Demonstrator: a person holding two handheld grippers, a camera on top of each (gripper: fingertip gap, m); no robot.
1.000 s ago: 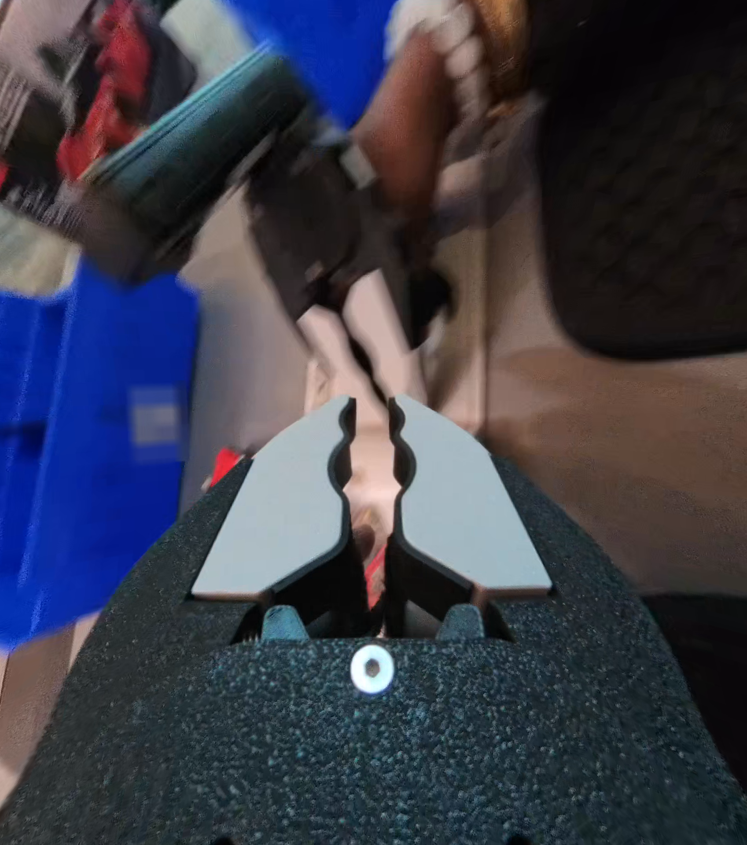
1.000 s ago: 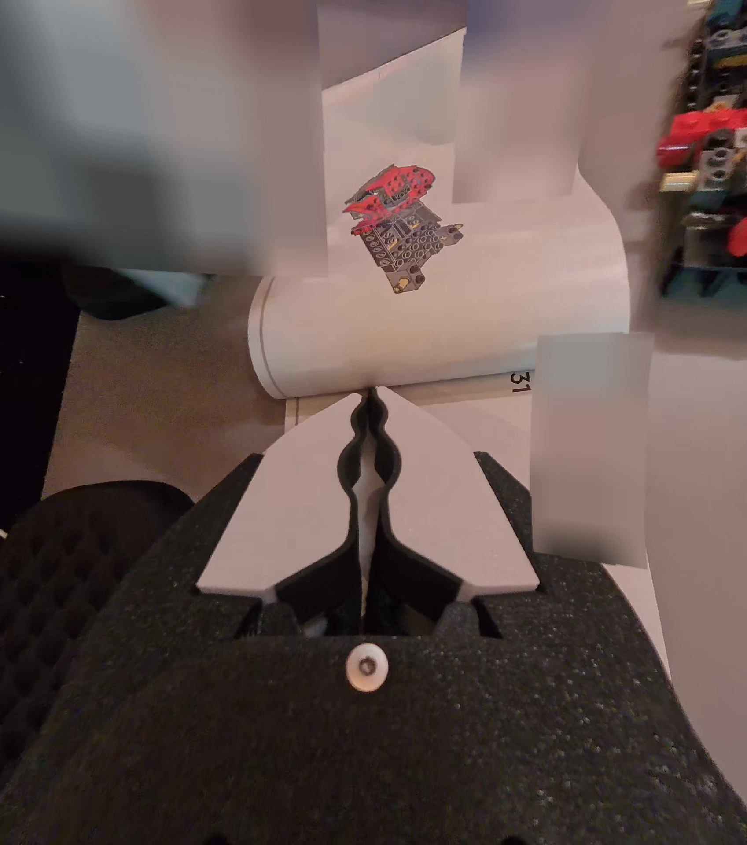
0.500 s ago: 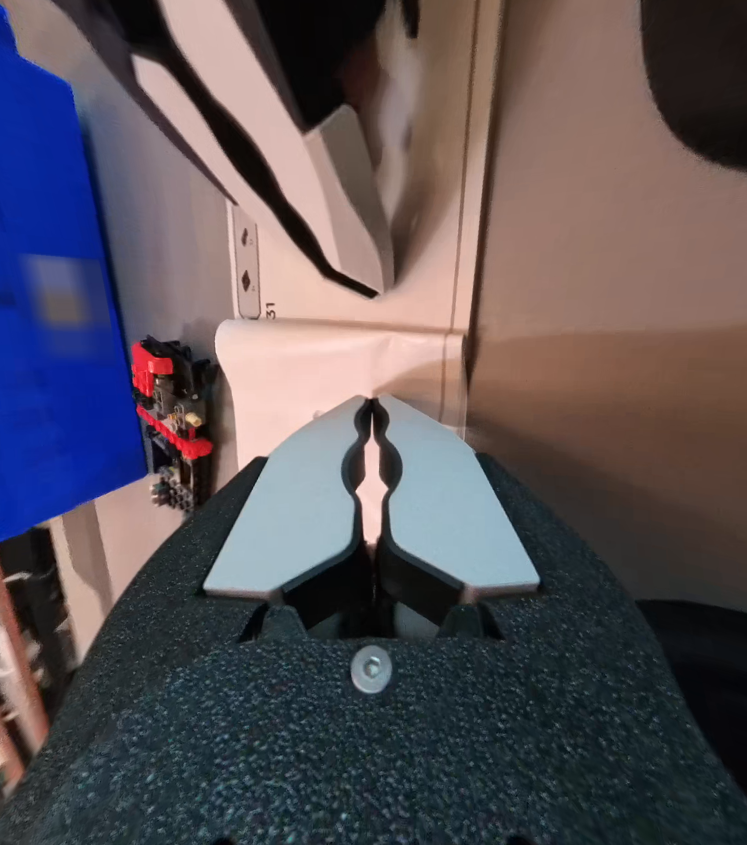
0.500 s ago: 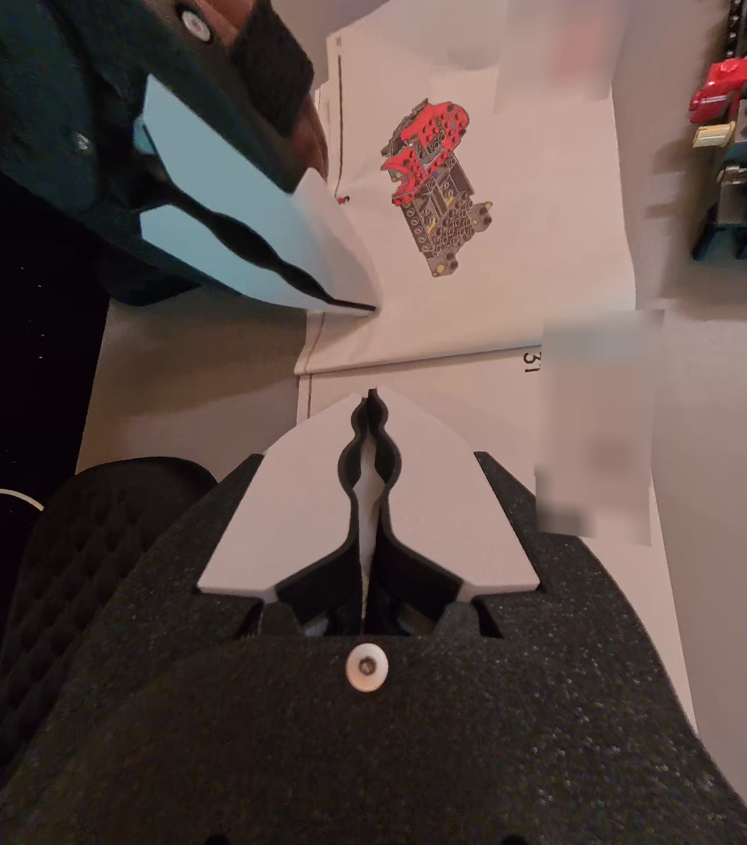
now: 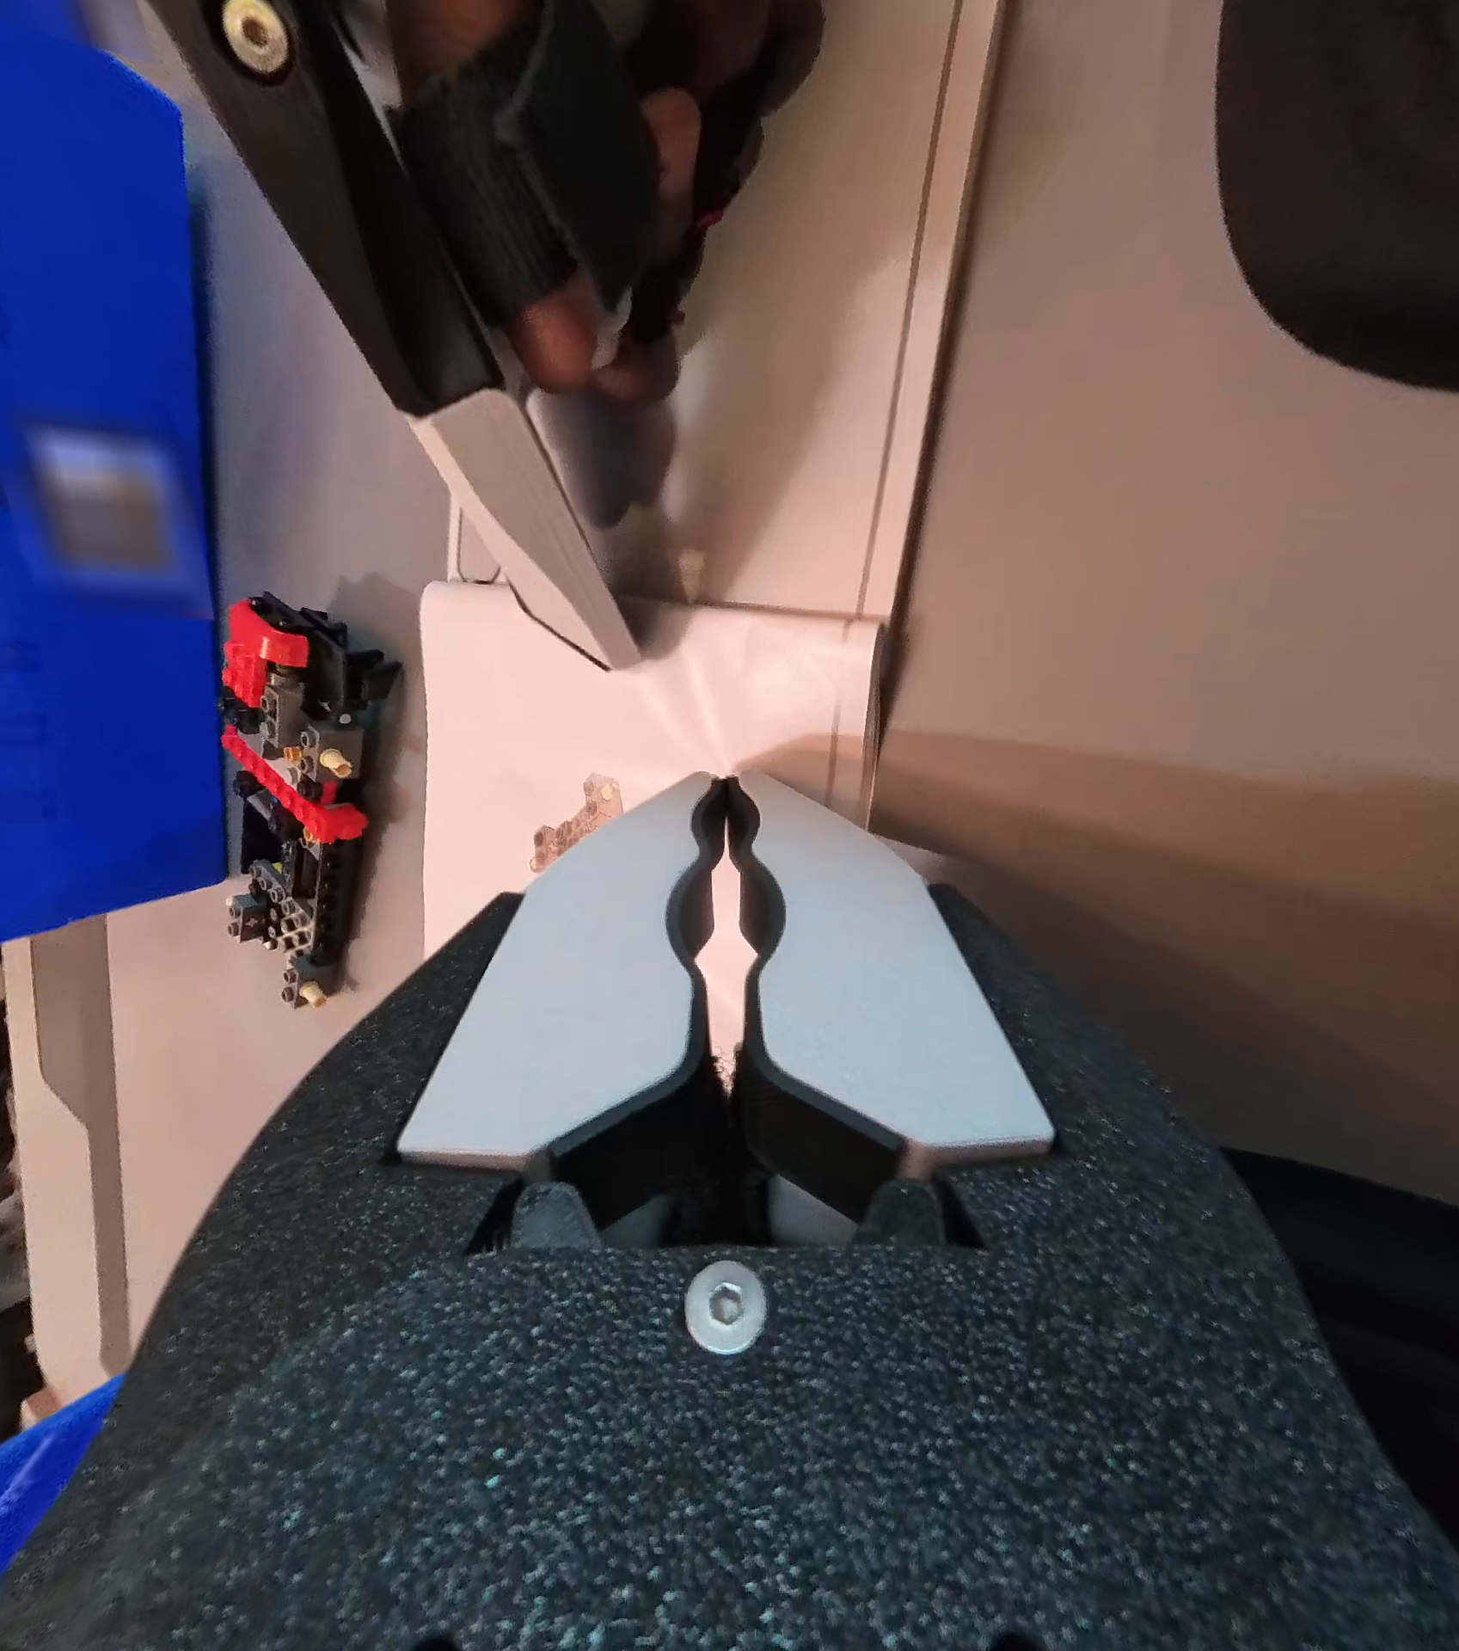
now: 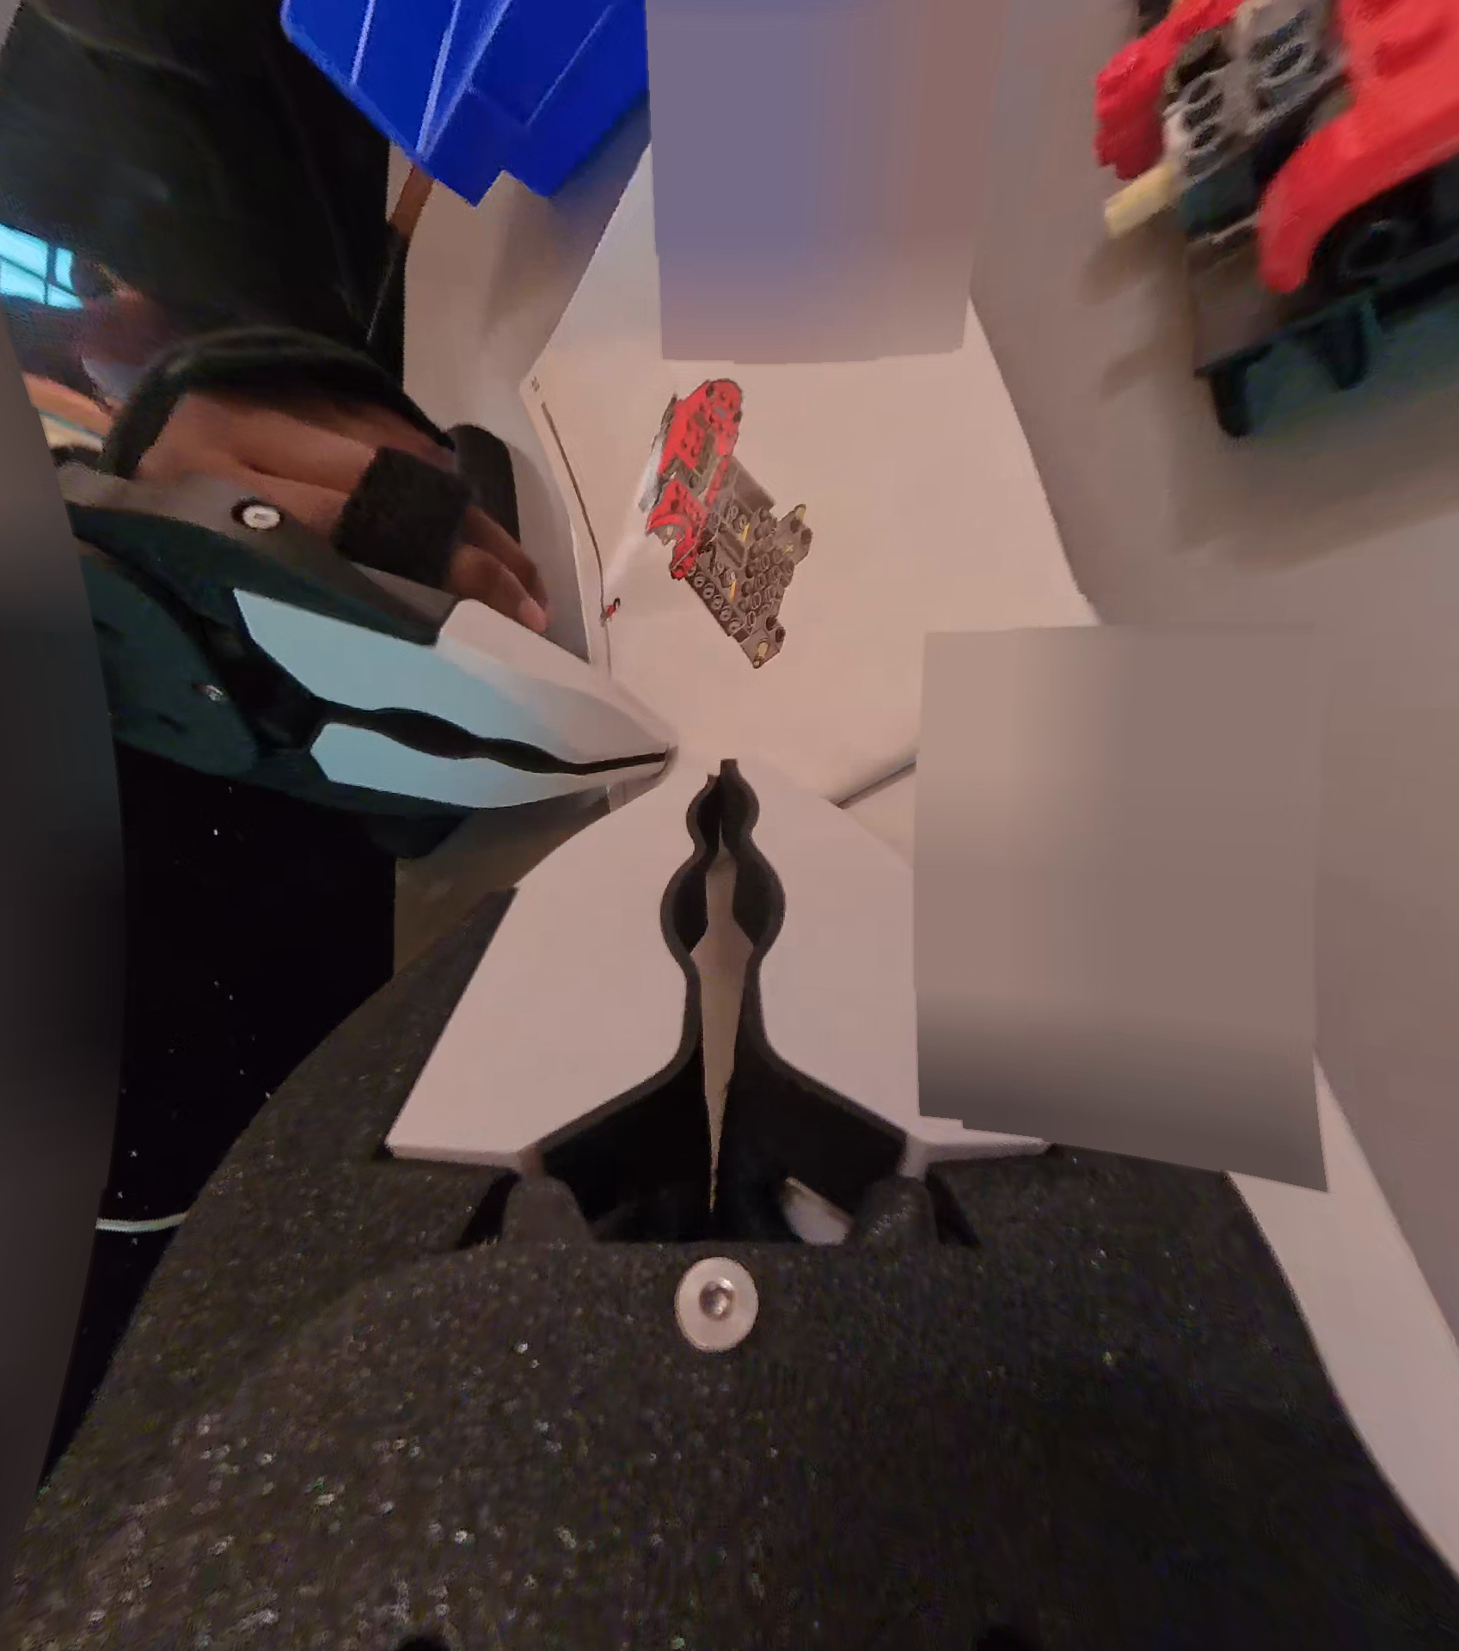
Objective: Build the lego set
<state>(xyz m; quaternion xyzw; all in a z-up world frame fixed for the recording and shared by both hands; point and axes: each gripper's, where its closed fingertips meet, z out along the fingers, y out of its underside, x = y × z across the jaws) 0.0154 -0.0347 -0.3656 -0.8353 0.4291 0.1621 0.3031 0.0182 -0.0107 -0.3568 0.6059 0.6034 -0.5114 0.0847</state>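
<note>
The partly built red and black lego model (image 5: 297, 804) lies on the table beside the open instruction booklet (image 5: 511, 715); it shows blurred at the top right of the right wrist view (image 6: 1333, 179). My right gripper (image 6: 725, 770) is shut on a thin white booklet page, which shows as a sliver between its jaws. In the left wrist view it (image 5: 618, 657) comes down from above onto the curled page. My left gripper (image 5: 725, 782) is shut, low over the booklet. Its tips (image 6: 661, 759) nearly touch the right gripper's tips at the page fold.
A blue bin (image 5: 56, 491) stands against the model's left side and shows at the top of the right wrist view (image 6: 484, 89). A black quilted pad (image 5: 1404, 179) lies at the far right. The tan table (image 5: 1199, 625) runs right of the booklet. The tips of both grippers are at nearly the same place.
My left gripper closed and swung down from the blurred background to the booklet. My right gripper stayed shut on the page and tilted, lifting it, as the two tips came together.
</note>
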